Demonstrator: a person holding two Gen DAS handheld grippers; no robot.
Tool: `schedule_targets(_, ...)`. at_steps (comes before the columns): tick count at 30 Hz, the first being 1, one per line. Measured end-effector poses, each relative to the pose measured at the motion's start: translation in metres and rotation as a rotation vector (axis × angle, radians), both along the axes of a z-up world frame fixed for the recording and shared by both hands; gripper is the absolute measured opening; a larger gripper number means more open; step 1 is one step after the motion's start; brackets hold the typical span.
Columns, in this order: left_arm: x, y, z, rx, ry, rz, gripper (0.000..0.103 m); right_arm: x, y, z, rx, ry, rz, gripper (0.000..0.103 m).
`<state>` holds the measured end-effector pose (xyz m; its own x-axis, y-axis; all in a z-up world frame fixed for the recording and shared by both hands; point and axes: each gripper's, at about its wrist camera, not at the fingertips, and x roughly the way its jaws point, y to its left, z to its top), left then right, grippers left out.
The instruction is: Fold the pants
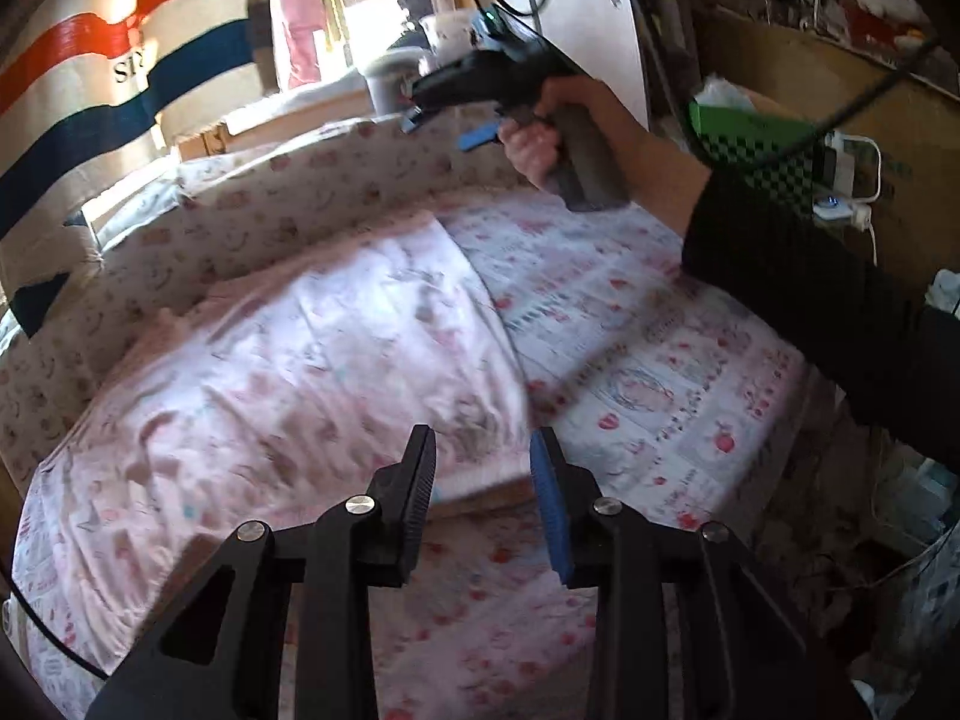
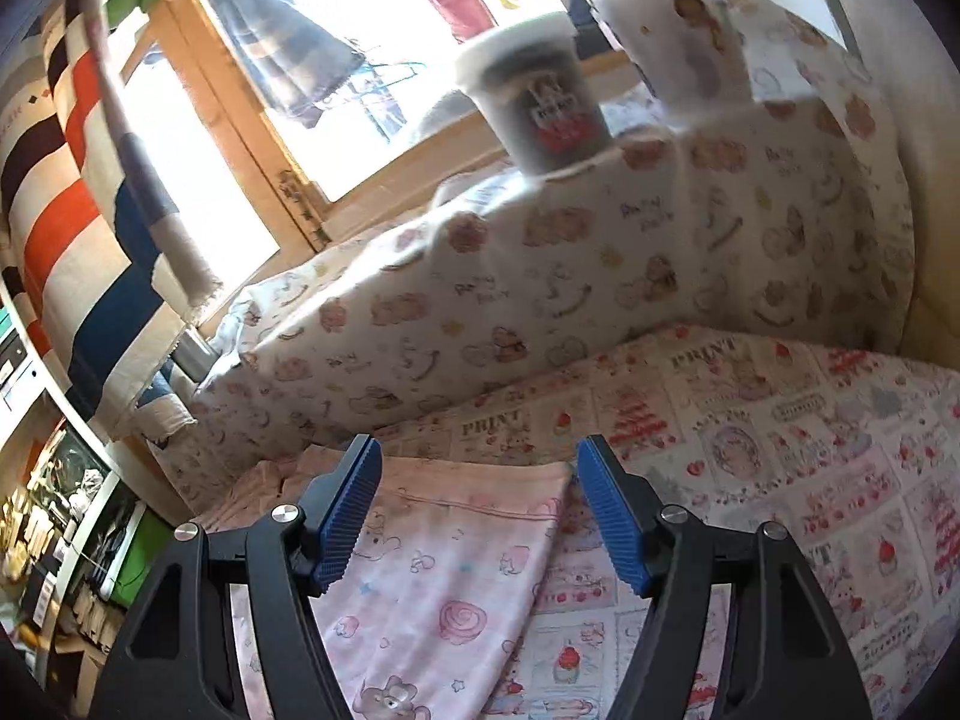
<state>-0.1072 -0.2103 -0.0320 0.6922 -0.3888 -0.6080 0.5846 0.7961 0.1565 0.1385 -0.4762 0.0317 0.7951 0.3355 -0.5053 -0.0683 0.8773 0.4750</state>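
The pink printed pants point(image 1: 288, 360) lie flat on the bed's patterned sheet point(image 1: 648, 360), spread across the left and middle. My left gripper point(image 1: 483, 450) is open and empty, hovering just above the pants' near right corner. My right gripper point(image 1: 450, 126) is held in a hand high over the far end of the bed, its blue pads apart. In the right wrist view the right gripper point(image 2: 480, 462) is open and empty above the pants' far corner point(image 2: 456, 570).
A padded bumper with bear print point(image 2: 600, 276) runs along the bed's far side under a window. A white tub point(image 2: 540, 96) stands on the sill. A striped curtain point(image 1: 90, 78) hangs left. A green checked box point(image 1: 756, 144) and clutter stand right of the bed.
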Motion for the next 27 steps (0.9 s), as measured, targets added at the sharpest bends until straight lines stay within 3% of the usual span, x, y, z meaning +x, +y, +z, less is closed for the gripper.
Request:
schedule_targets(6, -0.005, -0.020, -0.016, 0.098, 0.014, -0.004, 0.033, 0.002, -0.002, -0.006, 0.000, 0.020, -0.012, 0.069)
schedule_targets(12, -0.001, -0.026, -0.017, 0.111, 0.007, 0.023, 0.033, 0.005, -0.002, -0.011, -0.019, 0.036, -0.015, 0.069)
schedule_targets(18, 0.008, -0.026, -0.015, 0.106, 0.036, 0.026, 0.010, 0.008, -0.005, -0.015, -0.027, 0.033, -0.023, 0.069)
schedule_targets(21, 0.008, -0.017, -0.006, 0.063, 0.040, 0.029, 0.009, 0.012, -0.008, -0.020, -0.038, 0.048, -0.029, 0.069)
schedule_targets(25, 0.007, -0.010, -0.001, 0.035, 0.045, 0.034, 0.009, 0.024, -0.004, -0.030, -0.029, 0.072, 0.018, 0.053)
schedule_targets(27, 0.007, -0.010, -0.001, 0.033, 0.050, 0.032, 0.009, 0.046, 0.002, -0.046, -0.037, 0.140, 0.049, 0.044)
